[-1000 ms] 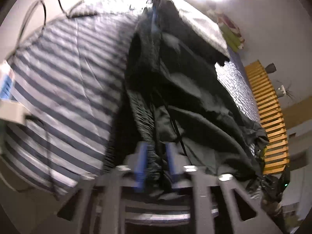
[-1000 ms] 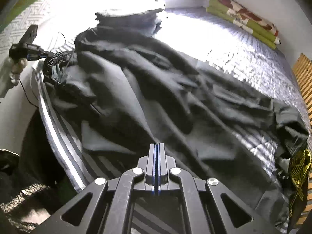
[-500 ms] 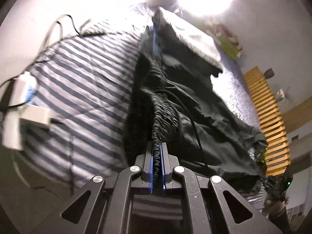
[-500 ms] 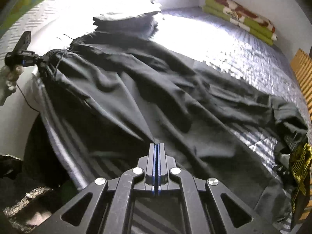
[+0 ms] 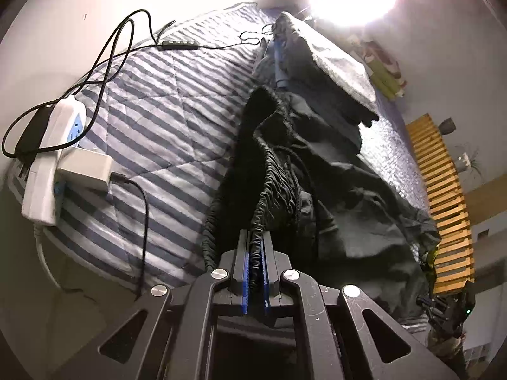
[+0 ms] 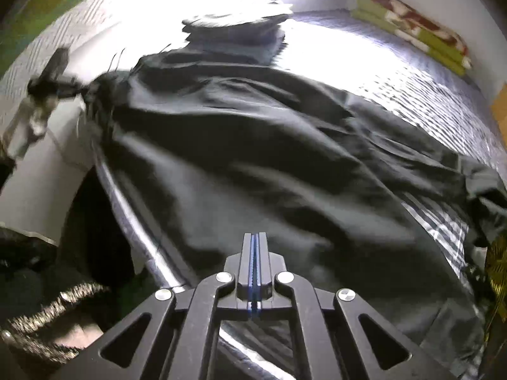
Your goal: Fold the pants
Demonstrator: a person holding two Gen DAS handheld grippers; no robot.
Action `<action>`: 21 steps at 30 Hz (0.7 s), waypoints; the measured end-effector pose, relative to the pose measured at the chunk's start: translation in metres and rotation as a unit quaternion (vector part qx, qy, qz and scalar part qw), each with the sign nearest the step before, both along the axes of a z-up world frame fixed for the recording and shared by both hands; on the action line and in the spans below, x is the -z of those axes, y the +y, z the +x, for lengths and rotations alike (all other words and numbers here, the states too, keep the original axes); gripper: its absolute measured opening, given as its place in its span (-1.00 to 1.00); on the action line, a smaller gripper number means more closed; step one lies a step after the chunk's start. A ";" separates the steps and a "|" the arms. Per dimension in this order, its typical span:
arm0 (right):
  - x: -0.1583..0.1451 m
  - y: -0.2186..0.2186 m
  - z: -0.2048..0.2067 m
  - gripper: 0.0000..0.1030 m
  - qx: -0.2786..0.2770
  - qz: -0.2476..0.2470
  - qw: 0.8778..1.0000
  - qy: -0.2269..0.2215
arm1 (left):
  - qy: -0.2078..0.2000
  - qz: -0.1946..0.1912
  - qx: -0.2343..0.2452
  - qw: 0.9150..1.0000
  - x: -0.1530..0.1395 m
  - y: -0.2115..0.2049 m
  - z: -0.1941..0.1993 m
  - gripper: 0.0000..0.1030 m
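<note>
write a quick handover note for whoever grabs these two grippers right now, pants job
Left gripper: shut on the pants' gathered elastic waistband.
Right gripper: shut; pants fabric runs up to its tips, but whether it is pinched cannot be told.
Pants: dark, spread and wrinkled across the striped bedspread; folded clothes stack sits beyond them.
Done: waistband gripped. No fold made yet.
Left: smooth the legs, fold. Mind the power strip and cables beside the waistband.

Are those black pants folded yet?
Not yet. The black pants lie spread and wrinkled across the bed, waistband pinched in the left tool.
</note>
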State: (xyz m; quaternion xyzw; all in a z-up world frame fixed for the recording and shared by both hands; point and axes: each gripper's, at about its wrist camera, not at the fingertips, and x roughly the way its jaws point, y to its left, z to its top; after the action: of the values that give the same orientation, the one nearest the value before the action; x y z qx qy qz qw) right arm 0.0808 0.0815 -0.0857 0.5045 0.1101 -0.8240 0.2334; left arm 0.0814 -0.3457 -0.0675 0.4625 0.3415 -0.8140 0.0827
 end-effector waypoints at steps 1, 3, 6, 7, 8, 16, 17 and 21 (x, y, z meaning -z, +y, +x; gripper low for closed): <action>0.005 -0.006 0.003 -0.76 -0.011 0.003 1.000 -0.004 | -0.003 -0.001 -0.002 1.000 0.001 -0.001 0.001 -0.89; 0.017 -0.021 0.007 -0.54 -0.029 0.012 0.999 -0.013 | -0.007 0.004 -0.007 1.000 0.004 -0.003 0.004 -0.89; 0.037 -0.045 0.010 -0.36 -0.060 0.016 0.998 -0.020 | -0.025 0.010 -0.016 1.000 0.015 -0.006 0.004 -0.89; 0.043 -0.053 0.010 -0.29 -0.074 0.018 0.997 -0.025 | -0.033 0.007 -0.015 0.999 0.018 -0.005 0.002 -0.89; 0.048 -0.060 0.011 -0.26 -0.084 0.027 0.996 -0.026 | -0.035 0.006 -0.015 0.999 0.020 -0.006 0.001 -0.89; 0.069 -0.072 -0.001 -0.98 -0.088 0.090 0.992 -0.025 | -0.024 -0.013 -0.003 1.000 0.004 -0.001 -0.012 -0.89; 0.064 -0.070 -0.001 -0.98 -0.084 0.094 0.992 -0.022 | -0.018 -0.012 -0.002 1.000 -0.001 0.000 -0.012 -0.89; 0.023 -0.049 0.005 -0.98 -0.072 0.021 0.997 -0.034 | 0.005 -0.023 0.014 1.000 -0.023 0.008 0.002 -0.89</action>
State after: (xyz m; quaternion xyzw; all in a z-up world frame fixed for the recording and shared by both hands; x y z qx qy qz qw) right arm 0.0856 0.0324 -0.1084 0.5278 0.1551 -0.7848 0.2855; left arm 0.0837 -0.3379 -0.0449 0.4613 0.3162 -0.8251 0.0802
